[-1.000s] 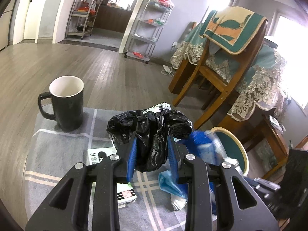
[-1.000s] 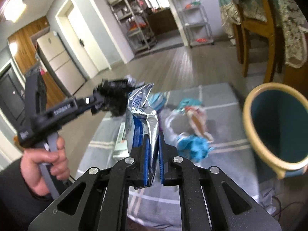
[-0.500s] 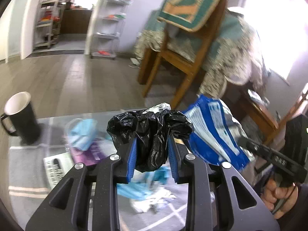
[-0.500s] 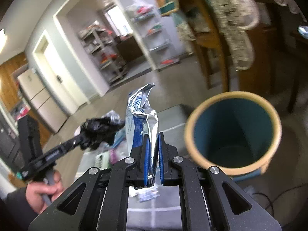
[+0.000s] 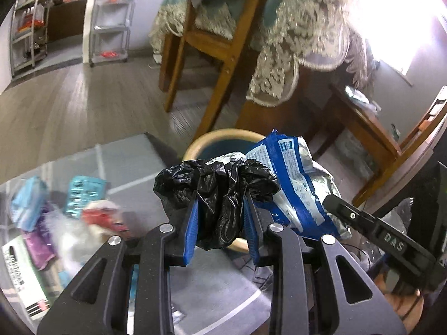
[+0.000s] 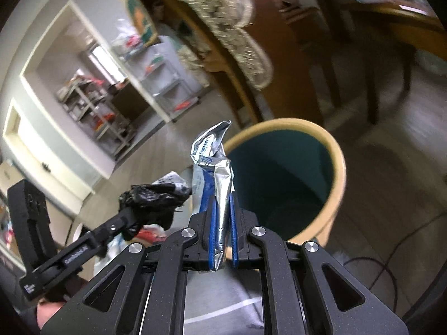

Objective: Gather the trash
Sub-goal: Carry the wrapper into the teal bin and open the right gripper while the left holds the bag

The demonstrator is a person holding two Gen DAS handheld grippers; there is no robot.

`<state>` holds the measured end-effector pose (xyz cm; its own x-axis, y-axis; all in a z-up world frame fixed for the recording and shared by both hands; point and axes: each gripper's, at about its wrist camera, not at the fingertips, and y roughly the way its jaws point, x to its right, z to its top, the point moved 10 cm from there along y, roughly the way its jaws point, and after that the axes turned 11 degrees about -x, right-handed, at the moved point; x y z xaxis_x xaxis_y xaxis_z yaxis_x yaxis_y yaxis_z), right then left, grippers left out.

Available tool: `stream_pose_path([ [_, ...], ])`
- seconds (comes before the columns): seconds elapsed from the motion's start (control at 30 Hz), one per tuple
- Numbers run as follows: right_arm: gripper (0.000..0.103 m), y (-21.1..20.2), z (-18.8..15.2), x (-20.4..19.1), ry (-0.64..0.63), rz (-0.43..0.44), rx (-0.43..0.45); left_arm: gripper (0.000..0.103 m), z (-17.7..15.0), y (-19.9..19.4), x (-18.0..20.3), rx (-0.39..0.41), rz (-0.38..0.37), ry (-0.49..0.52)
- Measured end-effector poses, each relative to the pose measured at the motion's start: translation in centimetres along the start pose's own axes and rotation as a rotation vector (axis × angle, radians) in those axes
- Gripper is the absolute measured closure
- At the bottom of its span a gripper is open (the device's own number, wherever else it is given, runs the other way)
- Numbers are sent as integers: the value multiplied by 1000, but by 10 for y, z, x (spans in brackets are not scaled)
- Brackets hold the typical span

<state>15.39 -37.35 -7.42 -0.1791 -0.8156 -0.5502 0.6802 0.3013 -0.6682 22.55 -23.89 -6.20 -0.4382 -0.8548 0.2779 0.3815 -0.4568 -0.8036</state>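
Note:
My left gripper (image 5: 220, 209) is shut on a crumpled black plastic bag (image 5: 218, 192), which bulges above the blue pads. My right gripper (image 6: 222, 203) is shut on a blue and silver foil wrapper (image 6: 215, 167) that stands upright between its pads. Both hang near the rim of a teal bin with a tan rim (image 6: 338, 167), which stands on the floor beside the table; its inside looks dark. In the left wrist view the wrapper (image 5: 296, 184) and the bin (image 5: 218, 139) lie just behind the bag. In the right wrist view the black bag (image 6: 153, 195) sits left of the wrapper.
More litter lies on the grey checked tablecloth (image 5: 134, 150): a teal packet (image 5: 83, 195), a light blue pouch (image 5: 28, 201), a purple wrapper (image 5: 36, 243) and a red and white piece (image 5: 100, 215). A wooden chair (image 5: 223, 44) and a lace-covered table (image 5: 293, 28) stand behind the bin. A cable (image 6: 391, 273) runs on the floor.
Both grippers swung with their loads from over the table to the bin. The mug has left the left wrist view, and the bin's mouth now fills more of the right wrist view.

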Motion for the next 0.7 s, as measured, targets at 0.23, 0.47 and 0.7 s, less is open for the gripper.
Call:
stream_pose_path([
  [0.23, 93, 6, 4, 22, 54, -34, -1, 74, -4, 59, 20, -104, 5, 21],
  [0.47, 93, 11, 5, 35, 111, -24, 1, 71, -8, 84, 20, -168, -4, 14],
  [0.7, 92, 13, 6, 37, 134, 0, 8, 70, -12, 80, 8, -167, -8, -10],
])
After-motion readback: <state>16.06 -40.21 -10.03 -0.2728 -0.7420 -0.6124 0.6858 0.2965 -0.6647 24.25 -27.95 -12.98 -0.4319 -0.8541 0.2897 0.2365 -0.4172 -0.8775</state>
